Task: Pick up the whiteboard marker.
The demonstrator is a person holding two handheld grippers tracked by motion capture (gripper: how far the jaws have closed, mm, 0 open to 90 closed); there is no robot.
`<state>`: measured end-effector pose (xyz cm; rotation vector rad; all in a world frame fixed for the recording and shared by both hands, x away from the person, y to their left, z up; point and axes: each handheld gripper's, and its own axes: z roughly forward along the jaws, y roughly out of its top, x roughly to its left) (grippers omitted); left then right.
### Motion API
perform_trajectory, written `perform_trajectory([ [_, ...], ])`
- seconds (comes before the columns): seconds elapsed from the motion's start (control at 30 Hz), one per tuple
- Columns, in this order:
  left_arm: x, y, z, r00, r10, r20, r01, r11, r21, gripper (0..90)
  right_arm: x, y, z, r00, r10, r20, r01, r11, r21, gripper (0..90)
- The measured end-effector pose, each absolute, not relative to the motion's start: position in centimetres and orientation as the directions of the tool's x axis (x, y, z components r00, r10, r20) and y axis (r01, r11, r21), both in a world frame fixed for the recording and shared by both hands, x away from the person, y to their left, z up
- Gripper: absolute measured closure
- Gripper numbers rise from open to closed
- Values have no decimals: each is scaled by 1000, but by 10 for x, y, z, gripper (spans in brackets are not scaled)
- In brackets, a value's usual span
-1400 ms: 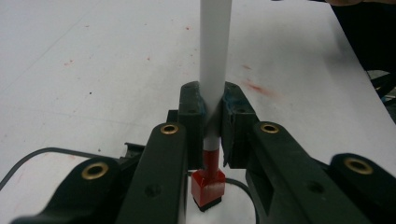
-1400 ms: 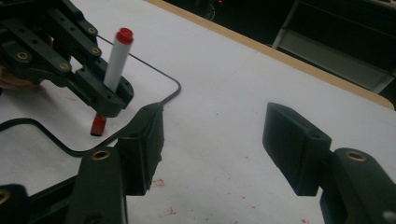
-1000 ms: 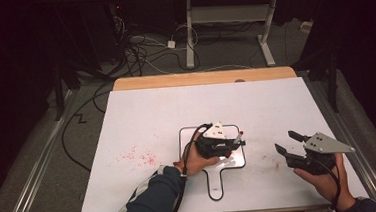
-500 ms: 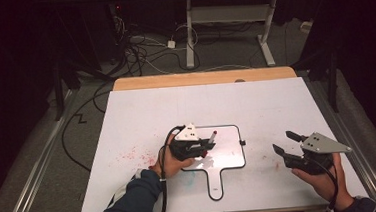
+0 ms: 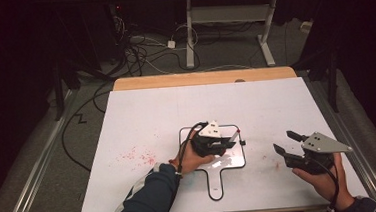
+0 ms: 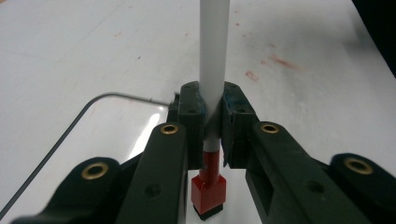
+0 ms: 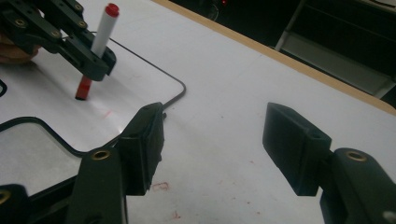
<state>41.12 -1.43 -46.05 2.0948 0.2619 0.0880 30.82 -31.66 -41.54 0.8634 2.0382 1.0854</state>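
The white table (image 5: 142,124) carries a small black-rimmed whiteboard paddle (image 5: 232,159) near its front edge, and the work in hand looks like writing or wiping on that board with a marker. The left gripper (image 5: 231,142) is clenched on the white marker (image 6: 213,60), its red tip (image 7: 84,88) pointing down at the board and seemingly touching it or just above; the red rear cap (image 7: 111,9) stands tilted upward. The right gripper (image 5: 288,143) hovers well to the right of the board, jaws apart and holding nothing. The next move, I judge, calls for dragging the tip steadily across the board while keeping the barrel pinched, perhaps with the right gripper pinning the board's handle. Against the frame half a second earlier, the left hand has swung back rightward over the board; the right gripper has not shifted.
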Motion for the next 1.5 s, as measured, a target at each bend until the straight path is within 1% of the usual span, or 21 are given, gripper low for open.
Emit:
perform_trajectory([
  [0.17,414,-45,-461,979,197,-58,147,-478,866,789,308,-325,-414,-543,806,-235,246,420,874,395],
  [0.27,413,-62,-460,984,173,-33,115,-491,863,789,308,-328,-415,-537,810,-234,250,418,873,395],
  [0.37,414,-70,-459,985,168,-25,106,-497,861,788,307,-328,-414,-538,810,-232,246,415,876,395],
  [0.5,418,-66,-460,983,181,-35,121,-490,864,788,307,-327,-415,-543,805,-241,244,426,871,396],
  [0.77,422,-37,-463,967,239,-94,197,-456,868,789,307,-325,-415,-544,804,-238,244,423,872,395],
  [0.93,413,-20,-463,968,238,-76,183,-470,864,789,308,-323,-415,-547,802,-241,244,428,870,395],
  [1.03,413,-12,-464,965,252,-77,191,-465,865,789,307,-322,-414,-549,800,-243,239,429,871,396],
  [1.1,414,-17,-464,965,251,-74,187,-464,866,789,308,-321,-415,-550,799,-244,242,432,869,396],
  [1.37,409,-61,-463,982,176,-75,150,-471,869,788,310,-321,-416,-553,797,-244,243,435,867,396],
  [1.43,408,-66,-462,983,169,-65,139,-478,867,789,311,-322,-416,-555,796,-243,244,435,867,396],
  [1.5,409,-64,-463,982,173,-75,150,-475,867,789,310,-323,-416,-554,797,-240,245,431,868,396],
])
